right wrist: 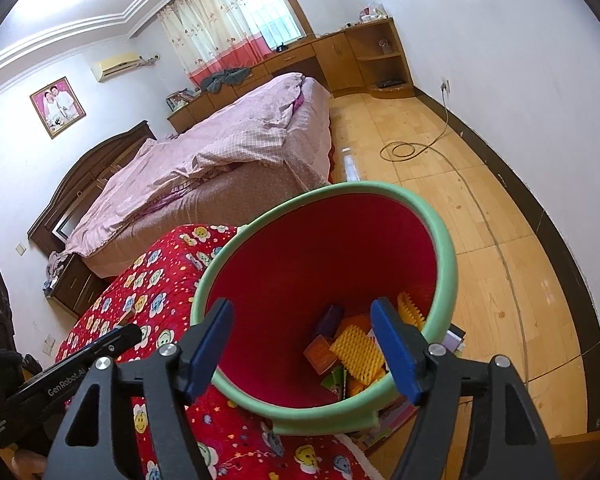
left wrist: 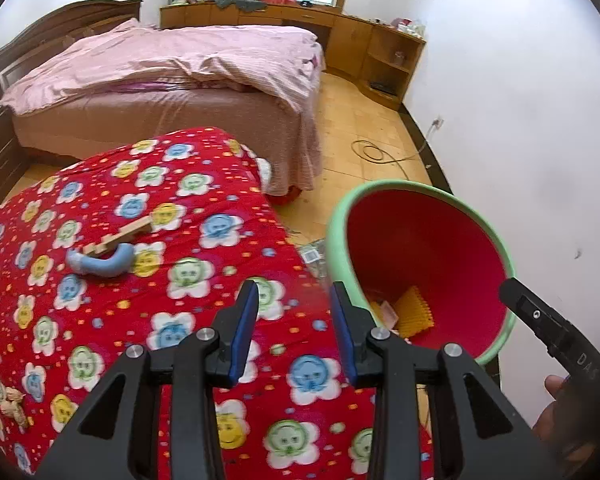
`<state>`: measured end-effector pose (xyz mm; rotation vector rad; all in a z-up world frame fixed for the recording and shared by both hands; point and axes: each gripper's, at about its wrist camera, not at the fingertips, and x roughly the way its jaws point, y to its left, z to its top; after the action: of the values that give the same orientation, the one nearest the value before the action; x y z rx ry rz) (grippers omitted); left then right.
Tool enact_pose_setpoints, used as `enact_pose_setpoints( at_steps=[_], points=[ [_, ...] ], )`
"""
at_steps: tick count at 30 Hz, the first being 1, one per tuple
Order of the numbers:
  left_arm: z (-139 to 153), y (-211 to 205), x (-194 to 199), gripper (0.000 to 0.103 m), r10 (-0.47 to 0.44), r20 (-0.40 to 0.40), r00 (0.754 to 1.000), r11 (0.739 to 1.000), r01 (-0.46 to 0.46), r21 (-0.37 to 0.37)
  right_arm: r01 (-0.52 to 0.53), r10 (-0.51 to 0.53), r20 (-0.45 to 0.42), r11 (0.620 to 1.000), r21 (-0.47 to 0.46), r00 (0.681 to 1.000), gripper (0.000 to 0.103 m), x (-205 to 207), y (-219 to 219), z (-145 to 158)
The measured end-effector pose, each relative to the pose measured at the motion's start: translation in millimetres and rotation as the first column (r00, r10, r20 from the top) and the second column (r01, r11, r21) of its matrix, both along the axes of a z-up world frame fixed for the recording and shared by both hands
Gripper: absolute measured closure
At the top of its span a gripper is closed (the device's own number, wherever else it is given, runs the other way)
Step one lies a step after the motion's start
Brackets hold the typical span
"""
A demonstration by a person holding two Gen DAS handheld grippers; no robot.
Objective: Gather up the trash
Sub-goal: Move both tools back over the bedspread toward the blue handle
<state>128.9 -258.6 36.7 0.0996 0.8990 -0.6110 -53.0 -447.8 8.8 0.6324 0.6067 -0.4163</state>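
left gripper (left wrist: pixel 294 300) open, empty | right gripper (right wrist: pixel 302 334) open over bin (right wrist: pixel 448 256) | your left is nearer: blue piece (left wrist: pixel 104 264) up-left on blanket (left wrist: pixel 220 184), long axis crosswise

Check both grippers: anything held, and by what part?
Nothing held. Left gripper and right gripper are both open and empty; the right hangs above the bin.

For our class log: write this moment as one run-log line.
left gripper: open, empty, over blanket | right gripper: open, empty, over bin | sock: on blanket
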Motion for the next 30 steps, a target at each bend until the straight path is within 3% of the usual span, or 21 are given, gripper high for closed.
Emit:
enact_pose_setpoints(
  at_steps=[14,23,26,30],
  points=[
    [2,58,30,0.047,0.150,0.043,0.988,0.988,-0.151,0.035,-0.038,0.037,-0.037,0.999,-0.030,0.999,0.019,28,31,5],
    [-4,82,47,0.041,0.174,0.070,0.982,0.981,-0.179,0.077,-0.060,0.057,-0.058,0.997,-0.045,0.997,0.010,44,50,4],
    [-9,93,56,0.029,0.197,0.062,0.978,0.976,-0.202,0.082,-0.066,0.062,-0.063,0.997,-0.052,0.996,0.010,49,55,5],
    [-15,103,67,0.028,0.219,0.065,0.974,0.971,-0.224,0.085,-0.072,0.067,-0.070,0.996,-0.061,0.995,0.009,59,60,5]
  ],
)
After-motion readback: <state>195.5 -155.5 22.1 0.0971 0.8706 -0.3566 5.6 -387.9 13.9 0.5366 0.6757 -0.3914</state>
